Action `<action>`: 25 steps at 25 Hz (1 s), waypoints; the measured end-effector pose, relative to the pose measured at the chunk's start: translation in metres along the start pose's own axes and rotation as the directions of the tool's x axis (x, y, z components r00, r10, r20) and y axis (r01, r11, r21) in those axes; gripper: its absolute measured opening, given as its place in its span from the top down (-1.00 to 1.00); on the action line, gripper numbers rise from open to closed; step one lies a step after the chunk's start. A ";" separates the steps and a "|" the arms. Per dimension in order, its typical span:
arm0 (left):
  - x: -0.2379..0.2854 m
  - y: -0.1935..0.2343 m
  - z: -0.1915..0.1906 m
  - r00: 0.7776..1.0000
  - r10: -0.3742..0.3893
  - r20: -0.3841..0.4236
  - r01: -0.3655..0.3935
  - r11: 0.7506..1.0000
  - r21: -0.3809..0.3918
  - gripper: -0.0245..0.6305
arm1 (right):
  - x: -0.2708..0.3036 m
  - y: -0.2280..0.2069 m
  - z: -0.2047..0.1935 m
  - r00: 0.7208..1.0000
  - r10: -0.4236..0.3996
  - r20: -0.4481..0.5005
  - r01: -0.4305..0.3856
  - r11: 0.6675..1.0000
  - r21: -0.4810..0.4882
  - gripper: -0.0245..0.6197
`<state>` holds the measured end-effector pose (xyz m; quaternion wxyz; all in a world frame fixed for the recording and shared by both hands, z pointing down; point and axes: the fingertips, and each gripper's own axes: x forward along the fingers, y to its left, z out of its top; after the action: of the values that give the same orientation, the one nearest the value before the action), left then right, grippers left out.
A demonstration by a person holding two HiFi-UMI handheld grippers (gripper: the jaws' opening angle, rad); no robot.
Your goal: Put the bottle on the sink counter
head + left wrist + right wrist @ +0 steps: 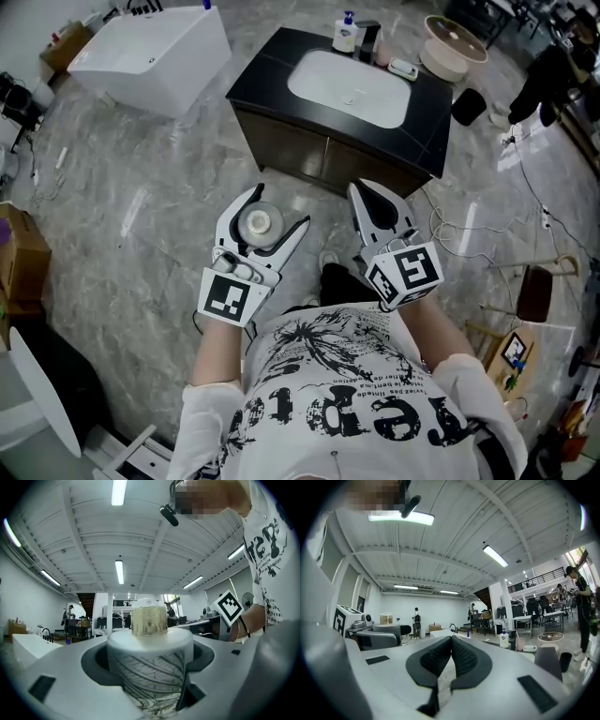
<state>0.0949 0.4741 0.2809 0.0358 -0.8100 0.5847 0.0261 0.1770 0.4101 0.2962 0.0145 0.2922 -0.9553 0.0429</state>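
My left gripper (267, 211) is shut on a white bottle (258, 225) with a leaf pattern and a pale cap, held upright above the floor, in front of the vanity. In the left gripper view the bottle (150, 667) fills the gap between the jaws, its cap (149, 616) on top. My right gripper (375, 208) is shut with nothing in it; its black pads (452, 656) meet. The black sink counter (272, 66) with a white basin (349, 89) stands ahead, about an arm's length beyond both grippers.
On the counter's back edge stand a soap dispenser (345, 34), a dark cup (367, 39) and a small dish (404, 68). A white bathtub (155, 56) sits at the left, a round basin (448, 47) at the right. Cables (450, 234) lie on the floor at right.
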 end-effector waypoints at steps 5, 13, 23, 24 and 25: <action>0.052 0.052 -0.026 0.999 0.024 -0.028 -0.024 1.000 0.008 -0.14 | 0.071 -0.043 -0.018 0.999 0.023 -0.034 -0.022 0.999 0.028 0.88; 0.190 0.163 -0.042 0.997 0.040 -0.069 -0.038 0.999 0.029 -0.14 | 0.224 -0.148 -0.011 0.997 0.054 -0.052 -0.051 0.997 0.052 0.88; 0.349 0.277 -0.065 0.994 0.035 -0.105 -0.033 0.999 0.018 -0.14 | 0.375 -0.268 0.004 0.996 0.059 -0.072 -0.057 0.998 0.037 0.88; 0.358 0.284 -0.070 0.993 0.030 -0.118 -0.028 0.999 0.019 -0.14 | 0.383 -0.274 0.003 0.995 0.057 -0.079 -0.054 0.998 0.036 0.88; 0.367 0.291 -0.073 0.992 0.025 -0.120 -0.024 1.000 0.015 -0.14 | 0.391 -0.280 0.000 0.995 0.054 -0.086 -0.051 0.998 0.036 0.88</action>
<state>-0.0655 0.0292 0.3150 0.0057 -0.8027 0.5958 -0.0261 0.0096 -0.0394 0.3376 0.0502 0.2652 -0.9602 0.0721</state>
